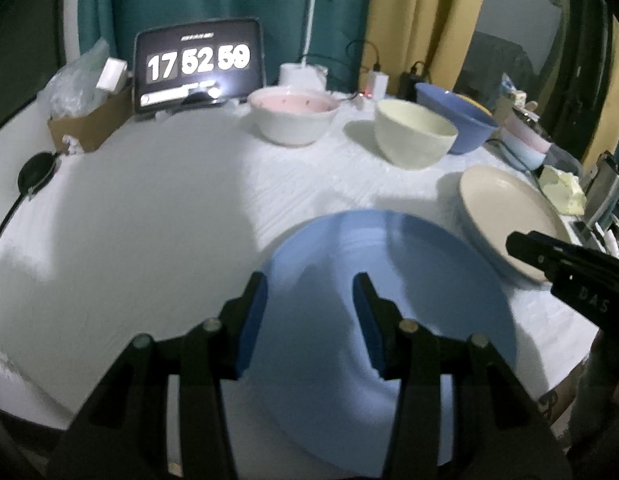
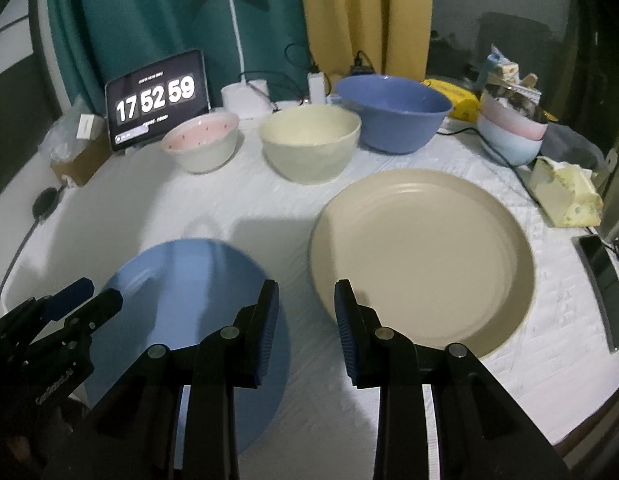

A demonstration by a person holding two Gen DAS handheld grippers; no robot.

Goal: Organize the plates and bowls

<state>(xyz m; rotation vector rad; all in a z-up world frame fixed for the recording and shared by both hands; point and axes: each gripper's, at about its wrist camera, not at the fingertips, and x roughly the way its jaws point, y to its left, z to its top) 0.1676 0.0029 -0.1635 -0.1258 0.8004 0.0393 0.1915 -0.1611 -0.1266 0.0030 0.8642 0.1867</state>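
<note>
The left gripper [image 1: 309, 284], fingers apart and empty, hangs over the round flat blue plate [image 1: 389, 280]; the right gripper [image 2: 307, 292], likewise parted and empty, hovers at the round beige rimmed plate's [image 2: 429, 256] near edge, both plates lying side by side on the white table [image 1: 149, 220]

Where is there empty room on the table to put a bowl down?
The bare white cloth left of the blue plate, in front of the clock tablet, is free. The right side is crowded with a beige plate, bowls and clutter.
</note>
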